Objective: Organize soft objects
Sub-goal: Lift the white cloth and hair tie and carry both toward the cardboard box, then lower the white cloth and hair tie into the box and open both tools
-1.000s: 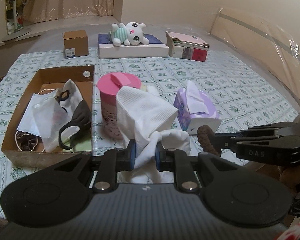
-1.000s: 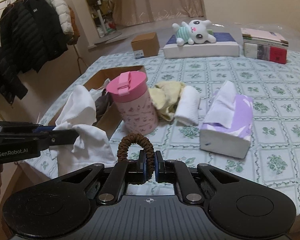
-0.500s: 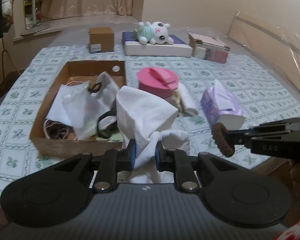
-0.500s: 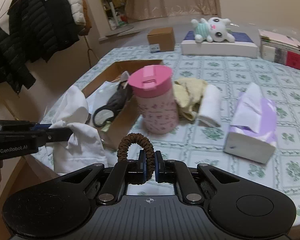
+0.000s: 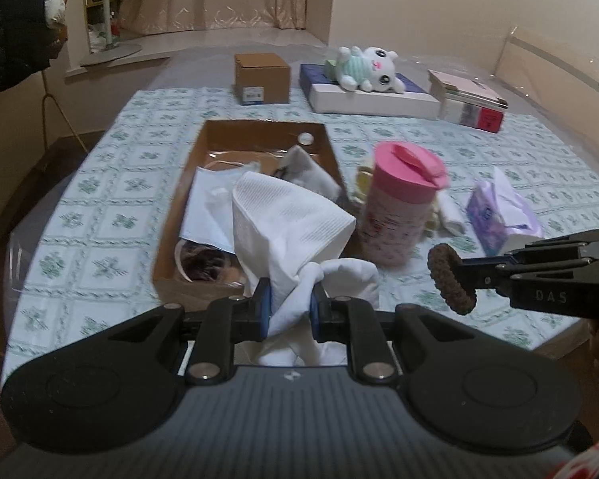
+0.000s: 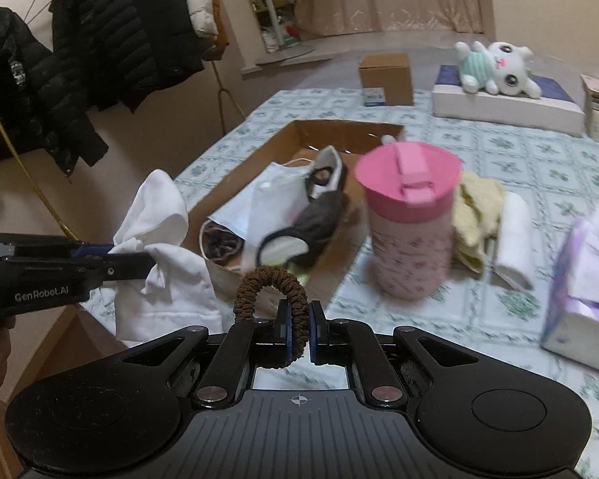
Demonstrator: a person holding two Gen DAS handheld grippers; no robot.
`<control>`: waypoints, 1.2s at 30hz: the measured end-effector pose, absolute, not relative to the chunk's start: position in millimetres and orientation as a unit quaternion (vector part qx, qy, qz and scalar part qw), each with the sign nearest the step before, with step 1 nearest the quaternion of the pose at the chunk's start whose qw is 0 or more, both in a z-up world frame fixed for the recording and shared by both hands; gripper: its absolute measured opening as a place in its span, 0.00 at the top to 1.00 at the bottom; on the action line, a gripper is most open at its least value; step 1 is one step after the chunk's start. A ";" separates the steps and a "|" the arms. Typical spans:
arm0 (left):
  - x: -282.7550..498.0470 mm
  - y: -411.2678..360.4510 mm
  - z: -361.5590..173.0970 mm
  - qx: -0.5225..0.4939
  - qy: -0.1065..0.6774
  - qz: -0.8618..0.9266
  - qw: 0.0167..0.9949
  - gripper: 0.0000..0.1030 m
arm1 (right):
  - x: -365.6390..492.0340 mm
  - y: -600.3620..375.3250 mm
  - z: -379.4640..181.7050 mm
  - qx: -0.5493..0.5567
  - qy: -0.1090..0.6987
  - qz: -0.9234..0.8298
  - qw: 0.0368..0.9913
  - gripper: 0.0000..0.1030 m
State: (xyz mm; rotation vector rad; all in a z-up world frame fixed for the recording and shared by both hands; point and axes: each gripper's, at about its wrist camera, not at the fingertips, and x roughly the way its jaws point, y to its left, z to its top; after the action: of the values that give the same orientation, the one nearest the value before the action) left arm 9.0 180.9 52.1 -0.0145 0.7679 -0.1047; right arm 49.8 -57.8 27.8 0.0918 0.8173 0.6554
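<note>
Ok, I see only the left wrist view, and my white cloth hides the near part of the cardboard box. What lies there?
Observer: The right wrist view shows a dark mask with an ear loop in the cardboard box, on top of the white masks.
Operator: And behind the pink cup?
Observer: A crumpled yellow cloth, touching a rolled white towel.
Operator: How does the right gripper hold the hair tie?
Observer: Its jaws are shut on one side; the loop stands up to their left.
</note>
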 end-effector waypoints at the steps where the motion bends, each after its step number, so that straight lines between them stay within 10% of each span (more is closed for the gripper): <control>1: 12.5 185.8 52.8 -0.004 0.374 -0.049 0.926 0.84 | 52.0 -53.6 27.7 0.044 0.390 0.314 0.865 0.92; 36: 153.5 258.2 25.0 0.024 0.394 -0.068 0.916 0.83 | 164.5 53.3 9.5 -0.009 0.339 0.286 0.896 0.92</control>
State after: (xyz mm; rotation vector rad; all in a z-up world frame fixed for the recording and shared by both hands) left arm 153.5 258.2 25.0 0.0492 0.8100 -0.1392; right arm 164.5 53.3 9.5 -0.0189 0.7029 0.5932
